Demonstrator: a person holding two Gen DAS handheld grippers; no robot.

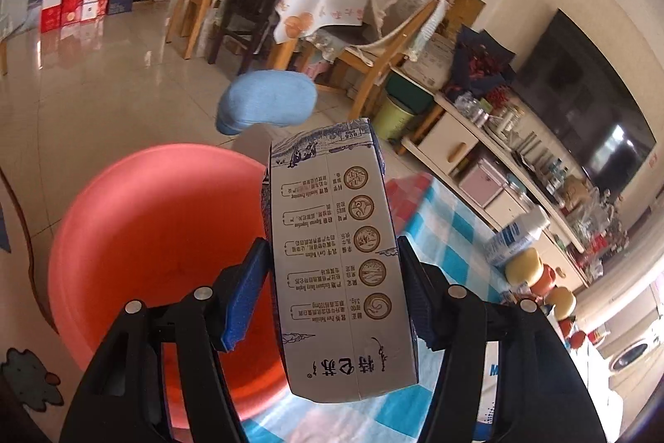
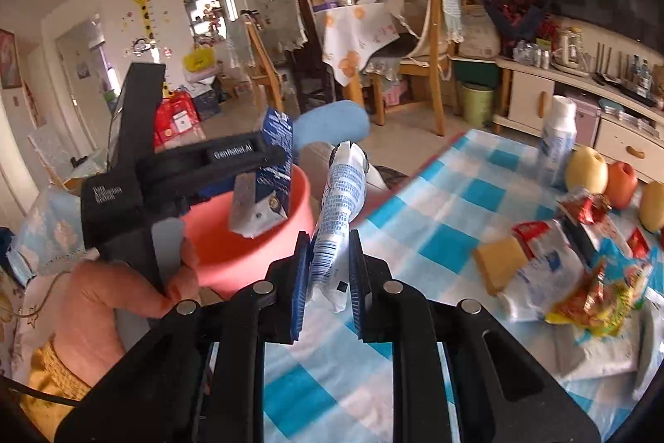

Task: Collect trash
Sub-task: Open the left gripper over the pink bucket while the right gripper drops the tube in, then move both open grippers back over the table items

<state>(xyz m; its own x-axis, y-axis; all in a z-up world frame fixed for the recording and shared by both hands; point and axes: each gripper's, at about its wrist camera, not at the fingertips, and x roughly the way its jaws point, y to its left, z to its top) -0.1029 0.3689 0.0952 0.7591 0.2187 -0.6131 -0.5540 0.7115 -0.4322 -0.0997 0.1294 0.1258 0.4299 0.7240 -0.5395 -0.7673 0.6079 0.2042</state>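
Matt printed-card milk carton (image 1: pixel 340 256), glossy plastic basin (image 1: pixel 157 235), crinkly foil wrapper (image 2: pixel 338 210)

— What am I looking at from the left wrist?

— I'm seeing the carton (image 1: pixel 336 260) sitting between the left gripper (image 1: pixel 332 293) pads, sticking out over the basin (image 1: pixel 137 235). The basin is lying left of the table (image 1: pixel 448 235), below its edge.

— And from the right?

— I'm seeing the packet (image 2: pixel 338 219) standing between the right gripper (image 2: pixel 329 277) pads, over the table's near corner. The left gripper is hanging to its left, above the basin. Wrappers (image 2: pixel 581 277) are lying on the table to the right, with the bottle (image 2: pixel 558 140) and fruit (image 2: pixel 587 169) behind them. Chairs (image 2: pixel 423 61) are standing beyond the table.
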